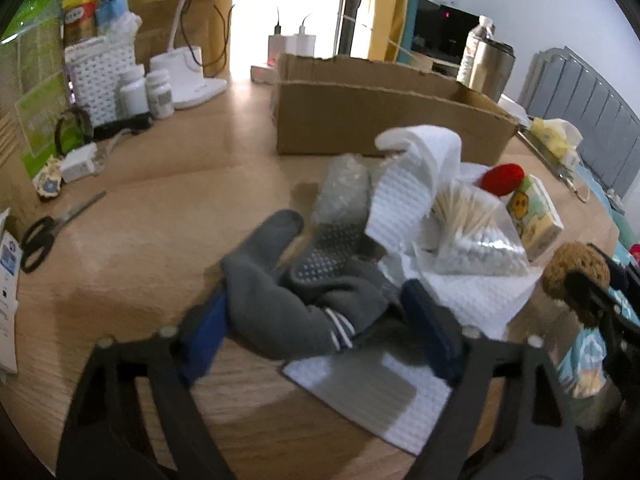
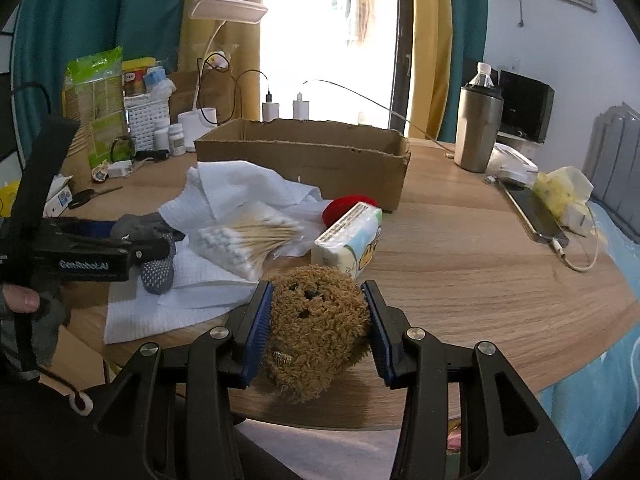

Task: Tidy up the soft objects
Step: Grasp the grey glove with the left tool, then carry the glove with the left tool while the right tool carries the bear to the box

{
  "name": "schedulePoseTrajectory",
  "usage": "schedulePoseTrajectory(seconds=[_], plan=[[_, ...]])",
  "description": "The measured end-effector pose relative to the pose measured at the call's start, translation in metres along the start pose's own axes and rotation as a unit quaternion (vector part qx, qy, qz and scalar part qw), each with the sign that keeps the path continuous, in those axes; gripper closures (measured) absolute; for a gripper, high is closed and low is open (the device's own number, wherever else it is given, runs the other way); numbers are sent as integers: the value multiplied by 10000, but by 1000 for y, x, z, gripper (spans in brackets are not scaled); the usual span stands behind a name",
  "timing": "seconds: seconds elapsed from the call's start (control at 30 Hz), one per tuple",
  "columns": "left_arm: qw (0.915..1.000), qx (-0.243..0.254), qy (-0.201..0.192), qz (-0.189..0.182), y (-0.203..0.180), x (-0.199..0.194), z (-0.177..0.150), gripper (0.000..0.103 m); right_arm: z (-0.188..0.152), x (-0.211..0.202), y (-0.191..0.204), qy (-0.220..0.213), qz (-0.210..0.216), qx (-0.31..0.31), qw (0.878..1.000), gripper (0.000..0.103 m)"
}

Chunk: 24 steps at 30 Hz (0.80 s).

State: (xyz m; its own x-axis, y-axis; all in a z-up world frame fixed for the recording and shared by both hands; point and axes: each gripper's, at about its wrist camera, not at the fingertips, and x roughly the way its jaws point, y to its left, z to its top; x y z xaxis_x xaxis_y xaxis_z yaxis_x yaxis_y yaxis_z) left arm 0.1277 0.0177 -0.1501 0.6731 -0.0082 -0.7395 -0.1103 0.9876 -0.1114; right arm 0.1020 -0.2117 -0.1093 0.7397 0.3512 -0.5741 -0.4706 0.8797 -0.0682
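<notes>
The right gripper (image 2: pixel 318 334) points forward and downward over the near edge of the wooden table (image 2: pixel 460 280), its two blue pads clamped on either side of a brown plush toy (image 2: pixel 316 320) — the pads press into the fur, so the toy is firmly gripped. In the left wrist view this same toy (image 1: pixel 576 276) shows at about 3 o'clock, held in the dark fingers.

The left gripper (image 1: pixel 316 332) tilts steeply down at the pile of soft things. Its blue pads straddle a grey sock (image 1: pixel 280 300) with a dotted sole; the left pad sits against the sock's edge, but whether the pads actually press on it cannot be told through the blur. In the right wrist view a hand (image 2: pixel 24 304) at 9 o'clock carries this gripper, fingertips curled round its handle.

The sock lies on white paper towels (image 2: pixel 176 312). Just beyond it, toward 1 o'clock, are a clear bag of cotton swabs (image 2: pixel 248 240), a tissue pack (image 2: pixel 352 240) and a red soft object (image 2: pixel 344 206).

At 12 o'clock stands an open cardboard box (image 2: pixel 304 164) — its inside is hidden by the near wall. At 10 o'clock a white perforated basket (image 1: pixel 102 80) holds a tin and packets
</notes>
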Motion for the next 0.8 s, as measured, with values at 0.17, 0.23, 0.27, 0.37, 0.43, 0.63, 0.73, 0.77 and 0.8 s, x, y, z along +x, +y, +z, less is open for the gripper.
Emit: schedulePoseTrajectory(seconds=[0.17, 0.23, 0.27, 0.37, 0.43, 0.63, 0.73, 0.77, 0.8], plan=[[9998, -26, -10, -187, 2, -8, -2, 46, 3, -6, 0, -109, -126, -119, 9998, 56], [9996, -35, -94, -275, 3, -15, -4, 48, 6, -8, -2, -159, -164, -115, 9997, 56], [9995, -36, -124, -303, 4, -18, -5, 48, 6, -9, -3, -173, -176, -121, 9996, 56], [9990, -25, -264, -372, 4, -29, -4, 49, 10, -13, -4, -240, -208, -156, 9994, 56], [9987, -6, -336, -393, 3, -37, -4, 49, 12, -15, -5, -290, -243, -209, 9991, 56], [9976, 5, -603, -346, 4, -54, 3, 50, 20, -18, -11, -395, -288, -234, 9985, 56], [9969, 12, -729, -311, 7, -60, 9, 50, 24, -19, -15, -454, -249, -203, 9985, 56], [9967, 20, -749, -300, 7, -62, 10, 50, 26, -20, -16, -472, -235, -174, 9985, 56], [9966, 19, -773, -294, 8, -63, 12, 50, 28, -21, -18, -486, -227, -147, 9984, 56]])
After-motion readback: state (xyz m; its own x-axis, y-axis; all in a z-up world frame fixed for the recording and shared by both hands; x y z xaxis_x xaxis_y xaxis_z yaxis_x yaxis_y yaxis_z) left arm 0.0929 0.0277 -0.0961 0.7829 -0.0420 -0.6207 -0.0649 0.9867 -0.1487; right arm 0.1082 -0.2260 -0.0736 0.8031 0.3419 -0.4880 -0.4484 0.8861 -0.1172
